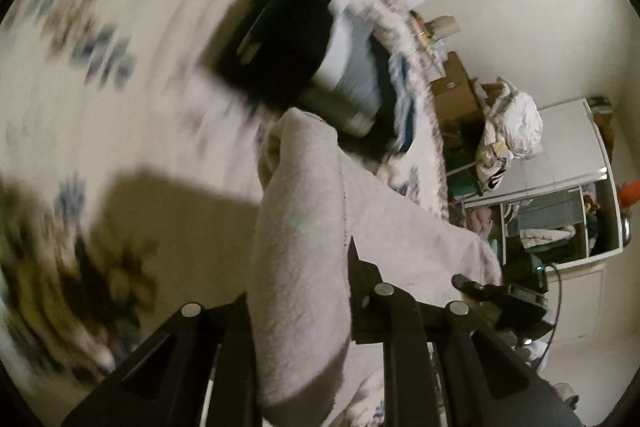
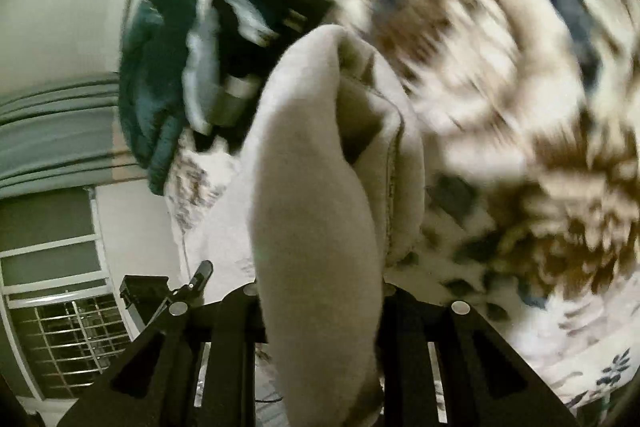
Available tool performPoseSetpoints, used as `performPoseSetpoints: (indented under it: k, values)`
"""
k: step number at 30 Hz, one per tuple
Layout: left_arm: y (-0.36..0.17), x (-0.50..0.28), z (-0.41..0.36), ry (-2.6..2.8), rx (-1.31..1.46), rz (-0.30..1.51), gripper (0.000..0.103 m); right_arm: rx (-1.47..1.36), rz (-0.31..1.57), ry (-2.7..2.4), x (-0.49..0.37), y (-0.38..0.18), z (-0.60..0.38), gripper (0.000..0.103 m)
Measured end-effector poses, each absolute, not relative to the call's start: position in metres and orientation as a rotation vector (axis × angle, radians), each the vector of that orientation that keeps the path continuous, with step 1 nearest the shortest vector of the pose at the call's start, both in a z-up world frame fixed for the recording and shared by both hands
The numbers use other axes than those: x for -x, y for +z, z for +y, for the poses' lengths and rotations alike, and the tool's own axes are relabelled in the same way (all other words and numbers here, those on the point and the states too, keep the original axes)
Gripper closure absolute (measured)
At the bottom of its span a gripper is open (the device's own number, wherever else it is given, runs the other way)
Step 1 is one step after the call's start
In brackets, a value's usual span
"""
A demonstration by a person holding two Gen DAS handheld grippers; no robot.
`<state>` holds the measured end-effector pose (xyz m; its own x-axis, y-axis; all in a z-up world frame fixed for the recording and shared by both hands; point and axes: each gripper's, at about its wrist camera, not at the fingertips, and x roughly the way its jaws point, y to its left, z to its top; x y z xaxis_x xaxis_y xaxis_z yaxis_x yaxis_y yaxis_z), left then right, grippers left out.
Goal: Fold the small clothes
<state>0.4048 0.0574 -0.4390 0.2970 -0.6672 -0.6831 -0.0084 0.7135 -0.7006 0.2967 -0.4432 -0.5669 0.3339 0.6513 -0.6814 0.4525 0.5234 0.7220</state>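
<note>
While blurred by motion, both views agree on the essentials. Left gripper (image 1: 304, 291) clamped on a pale fleecy garment (image 1: 304, 235), fingers (image 1: 360, 267) pressed against the cloth from either side. Right gripper (image 2: 320, 291) likewise clamped on the same pale garment (image 2: 316, 211), its folded edge and stitched seam bulging forward between the fingers. Garment raised above a floral bedspread (image 1: 100, 67), beside a stack of folded clothes (image 1: 304, 43) in black, white and blue. Dark teal fabric (image 2: 156, 87) at the bed's far edge.
</note>
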Motion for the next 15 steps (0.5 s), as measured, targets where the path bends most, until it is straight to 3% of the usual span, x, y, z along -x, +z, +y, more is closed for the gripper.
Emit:
performPoseSetpoints:
  k: [7,15]
  values:
    - [-0.384,-0.534,0.057,-0.486,0.592,1.057,0.089,-1.022,1.184,0.232,-0.423,-0.506,-0.446,0.081]
    - [-0.438,-0.654,0.052,-0.396,0.5,1.079,0.089,-0.952,1.195,0.233,-0.576,-0.543,-0.442,0.081]
